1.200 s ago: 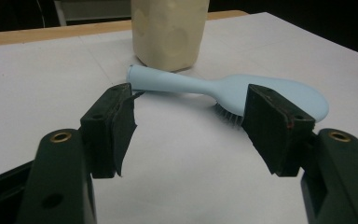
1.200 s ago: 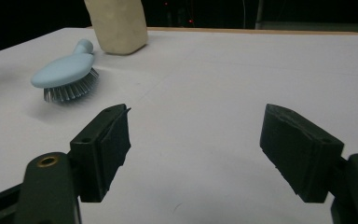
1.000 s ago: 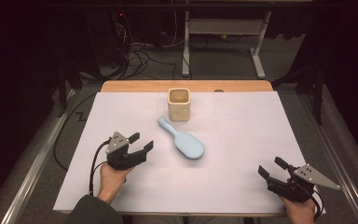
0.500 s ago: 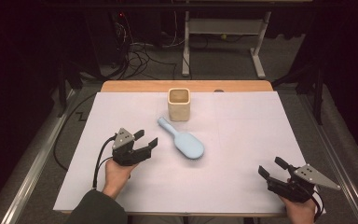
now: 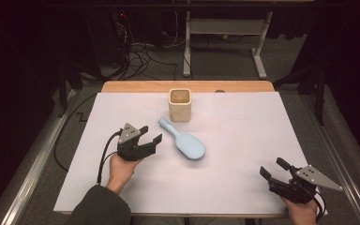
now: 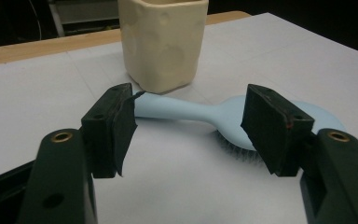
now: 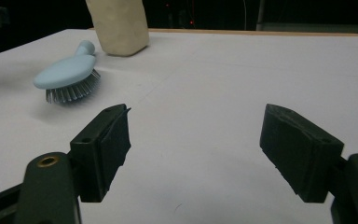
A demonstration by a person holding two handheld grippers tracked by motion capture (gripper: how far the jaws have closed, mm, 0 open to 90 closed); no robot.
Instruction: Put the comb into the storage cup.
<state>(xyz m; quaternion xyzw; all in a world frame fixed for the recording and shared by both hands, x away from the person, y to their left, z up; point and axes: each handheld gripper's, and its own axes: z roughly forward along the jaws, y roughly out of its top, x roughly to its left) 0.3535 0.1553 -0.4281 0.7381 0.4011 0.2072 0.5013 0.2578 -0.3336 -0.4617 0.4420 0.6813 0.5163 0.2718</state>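
High view: left hand-held gripper (image 5: 148,137) now nearer the light-blue hairbrush (image 5: 184,142) than a second ago, shifted toward it across the white counter (image 5: 243,140); jaws spread, nothing between them; brush just ahead of the jaw tips, apart from them, handle end pointing at the cream cup (image 5: 180,104) beyond; right hand-held gripper (image 5: 275,168) parked at the near right corner, unmoved, jaws spread and empty, brush well off to its far left.

Left gripper view: left hand-held gripper (image 6: 191,116) looking straight over the hairbrush (image 6: 205,114); handle lying crosswise between the two spread pads but farther out, not yet within reach of them; bristles facing down on the counter (image 6: 37,93); cup (image 6: 163,42) standing upright just behind the handle tip.

Right gripper view: right hand-held gripper (image 7: 196,135) wide apart over bare counter (image 7: 242,70); hairbrush (image 7: 67,74) far ahead to the left, cup (image 7: 119,23) behind it.

Judgement: approach to the brush handle under way, grasp not yet made; likely needs a little more advance before closing, with care not to knock the cup.
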